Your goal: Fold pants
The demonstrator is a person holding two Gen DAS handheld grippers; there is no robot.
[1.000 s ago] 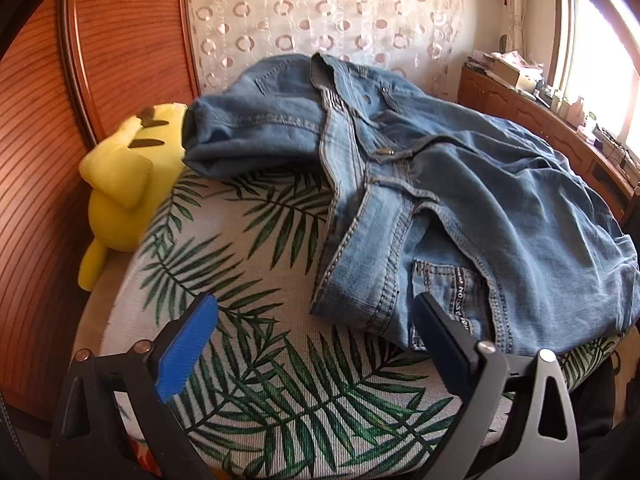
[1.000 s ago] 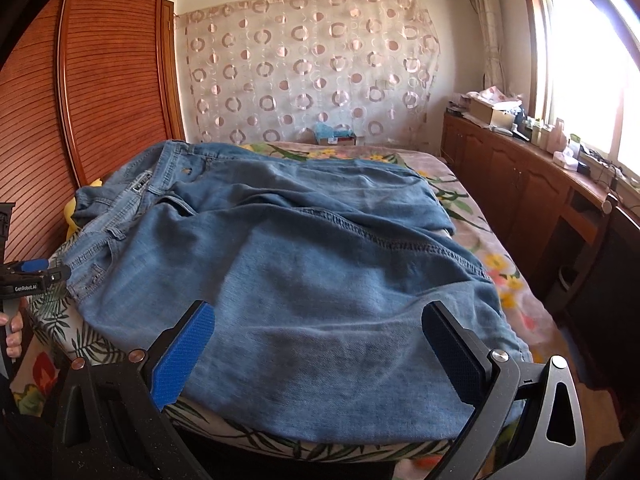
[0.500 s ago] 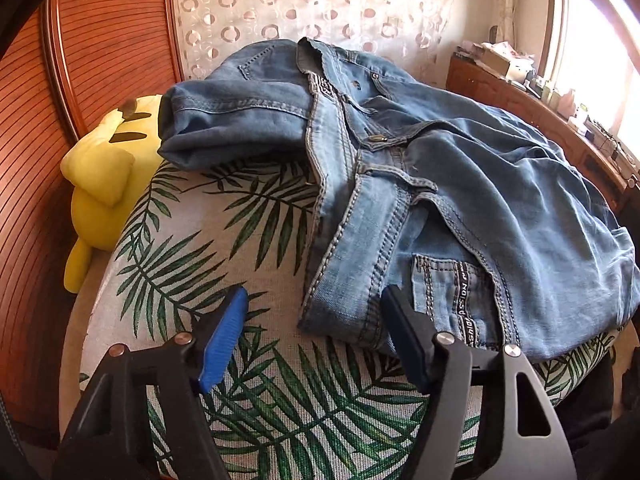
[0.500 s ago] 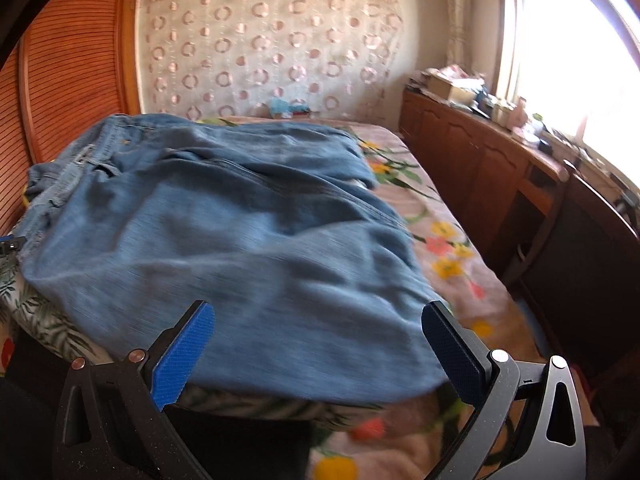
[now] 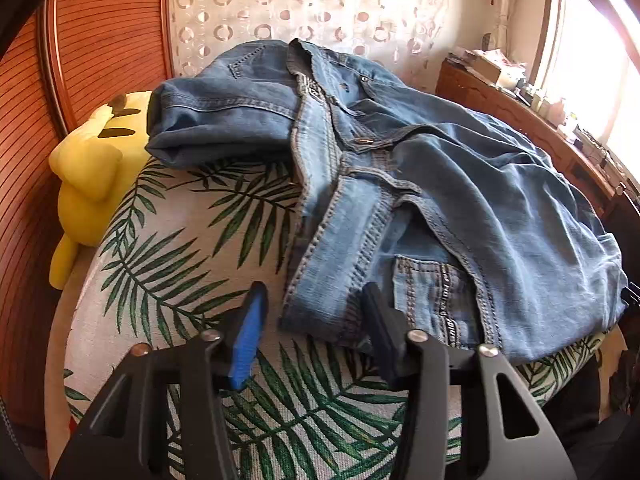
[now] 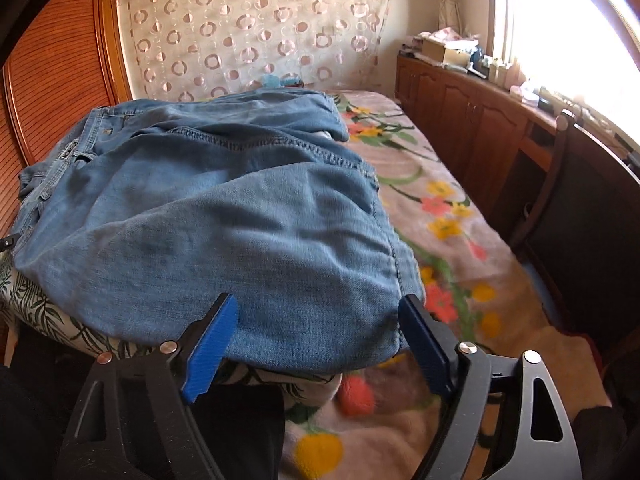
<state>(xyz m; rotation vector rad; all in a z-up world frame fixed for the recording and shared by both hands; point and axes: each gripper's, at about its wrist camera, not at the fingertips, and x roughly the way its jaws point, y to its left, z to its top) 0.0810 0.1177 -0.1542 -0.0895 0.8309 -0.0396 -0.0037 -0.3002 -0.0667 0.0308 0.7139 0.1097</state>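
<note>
Light blue jeans (image 5: pixel 440 184) lie crumpled across a bed with a palm-leaf cover (image 5: pixel 168 248), waistband towards the left side. My left gripper (image 5: pixel 316 326) hovers at the near corner of the waistband (image 5: pixel 320 280). Its jaws are closing with that corner between them; the left blue pad (image 5: pixel 248 336) still stands clear of the denim. In the right wrist view the same jeans (image 6: pixel 224 208) spread leftwards. My right gripper (image 6: pixel 320 340) sits at the near hem of the leg, which hangs over the bed's edge. Its jaws are closing with the hem between them.
A yellow plush toy (image 5: pixel 88 168) is wedged between the bed and a ribbed wooden panel (image 5: pixel 92 52). A floral blanket (image 6: pixel 436 216) covers the bed's right part. Wooden cabinets (image 6: pixel 472 132) and a dark chair (image 6: pixel 580 216) line the right side under a bright window.
The left jaws have narrowed around the waistband corner while that hand stayed put. The right gripper slid rightwards along the leg's edge and its jaws have begun to narrow.
</note>
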